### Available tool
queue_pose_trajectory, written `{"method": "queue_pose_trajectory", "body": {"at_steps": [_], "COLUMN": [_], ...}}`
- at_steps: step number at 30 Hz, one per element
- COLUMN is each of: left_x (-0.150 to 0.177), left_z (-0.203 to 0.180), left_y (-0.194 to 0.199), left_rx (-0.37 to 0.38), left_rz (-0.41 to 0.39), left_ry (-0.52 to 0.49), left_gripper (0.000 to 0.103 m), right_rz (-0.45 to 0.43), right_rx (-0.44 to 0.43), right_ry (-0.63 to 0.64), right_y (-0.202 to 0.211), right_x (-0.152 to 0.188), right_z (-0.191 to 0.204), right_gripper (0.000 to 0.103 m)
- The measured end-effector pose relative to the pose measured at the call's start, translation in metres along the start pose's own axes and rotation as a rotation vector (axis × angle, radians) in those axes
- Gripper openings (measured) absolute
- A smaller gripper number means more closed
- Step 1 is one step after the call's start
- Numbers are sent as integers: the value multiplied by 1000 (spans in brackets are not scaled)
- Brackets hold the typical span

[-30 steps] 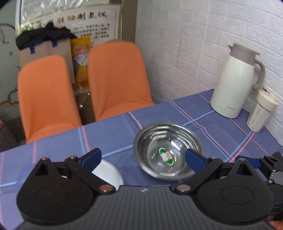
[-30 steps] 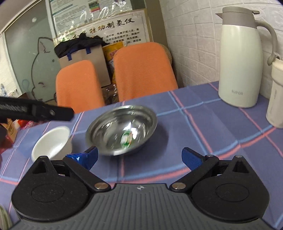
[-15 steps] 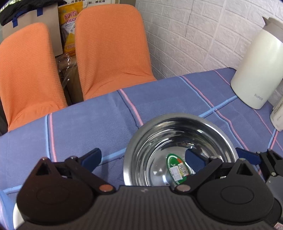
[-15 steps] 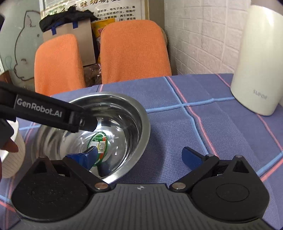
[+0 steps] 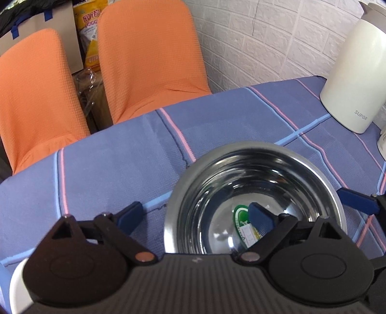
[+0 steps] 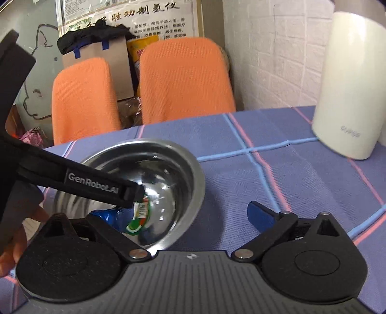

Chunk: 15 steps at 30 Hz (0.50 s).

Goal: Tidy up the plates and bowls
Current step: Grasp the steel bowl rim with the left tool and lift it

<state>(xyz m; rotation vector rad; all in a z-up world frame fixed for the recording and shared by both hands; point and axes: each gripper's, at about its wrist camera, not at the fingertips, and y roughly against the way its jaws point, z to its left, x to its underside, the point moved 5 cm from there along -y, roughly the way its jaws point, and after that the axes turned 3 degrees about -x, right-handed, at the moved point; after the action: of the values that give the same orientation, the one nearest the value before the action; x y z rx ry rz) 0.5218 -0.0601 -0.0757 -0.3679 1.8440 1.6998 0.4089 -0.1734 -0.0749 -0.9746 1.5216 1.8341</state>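
While a stainless steel bowl [image 5: 255, 200] sat on the blue-clothed bench [image 5: 115, 169], the left tongs [image 5: 195, 213] and right tongs [image 6: 183, 217] both stood apart, each straddling its rim.

Both grippers have closed in on the steel bowl [image 5: 255, 200] (each now straddling its rim), jaws spread.

Office break room: wall notice [image 6: 125, 21], thermos [image 5: 357, 72].
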Motion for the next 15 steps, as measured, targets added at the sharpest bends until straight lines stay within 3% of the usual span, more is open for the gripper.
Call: {"method": "queue_pose_trajectory", "body": {"at_steps": [5, 7, 10, 12, 15], "left_x": [0, 0, -1, 1, 6], "left_z": [-4, -9, -19, -26, -29], "left_y": [-1, 1, 5, 8, 14], "left_rx": [-11, 11, 57, 77, 118], "left_rz": [-7, -14, -3, 8, 31], "left_ry": [-14, -26, -44, -65, -64], "left_gripper": [89, 72, 54, 53, 52], "right_rz": [21, 11, 22, 22, 18], "right_rx": [-27, -38, -57, -98, -81], "right_ry": [26, 41, 75, 78, 63], "right_y": [-7, -6, -6, 1, 12], "right_x": [8, 8, 7, 7, 5], "right_z": [5, 11, 24, 32, 32], "right_gripper": [86, 85, 85, 87, 88]}}
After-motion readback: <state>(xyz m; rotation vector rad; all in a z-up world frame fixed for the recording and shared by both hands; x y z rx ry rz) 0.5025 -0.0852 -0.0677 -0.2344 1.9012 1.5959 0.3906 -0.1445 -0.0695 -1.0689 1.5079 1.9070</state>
